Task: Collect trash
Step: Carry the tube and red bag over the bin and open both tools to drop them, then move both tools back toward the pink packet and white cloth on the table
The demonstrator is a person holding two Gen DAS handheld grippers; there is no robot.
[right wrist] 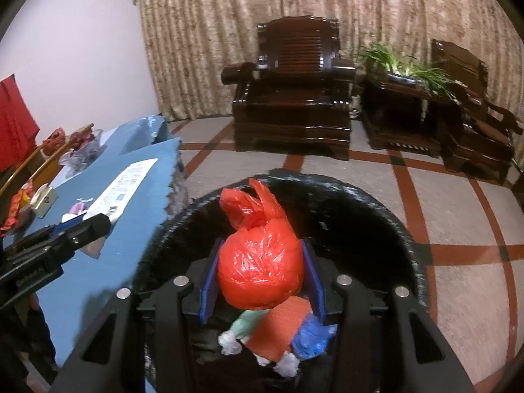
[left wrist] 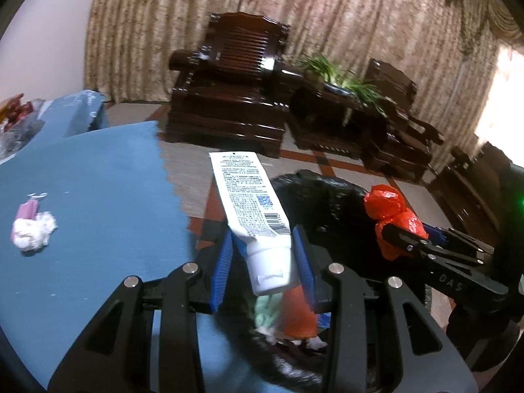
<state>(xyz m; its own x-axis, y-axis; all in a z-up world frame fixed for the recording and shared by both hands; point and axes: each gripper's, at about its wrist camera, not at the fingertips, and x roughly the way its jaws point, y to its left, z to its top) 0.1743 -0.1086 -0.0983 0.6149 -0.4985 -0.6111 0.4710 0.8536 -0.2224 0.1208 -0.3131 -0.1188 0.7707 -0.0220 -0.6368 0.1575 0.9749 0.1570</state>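
Left tongs (left wrist: 262,262): blue pads clamped on the capped end of a white squeezed plastic tube with printed label (left wrist: 252,203), its flat end pointing up and away.
Right tongs (right wrist: 262,278): pads pressed on both sides of a knotted red plastic bag (right wrist: 258,262), held above the bin's mouth.
Bin: round bin lined with a black plastic bag (right wrist: 376,203), standing on the tiled floor just beside the counter; a red carton, blue wrapper and crumpled white bits lie inside.
Counter: blue-covered counter (left wrist: 98,180) carrying a crumpled white tissue wad (left wrist: 34,234) touching a small pink item.
Background: dark carved wooden armchair (right wrist: 291,88) before a beige curtain.
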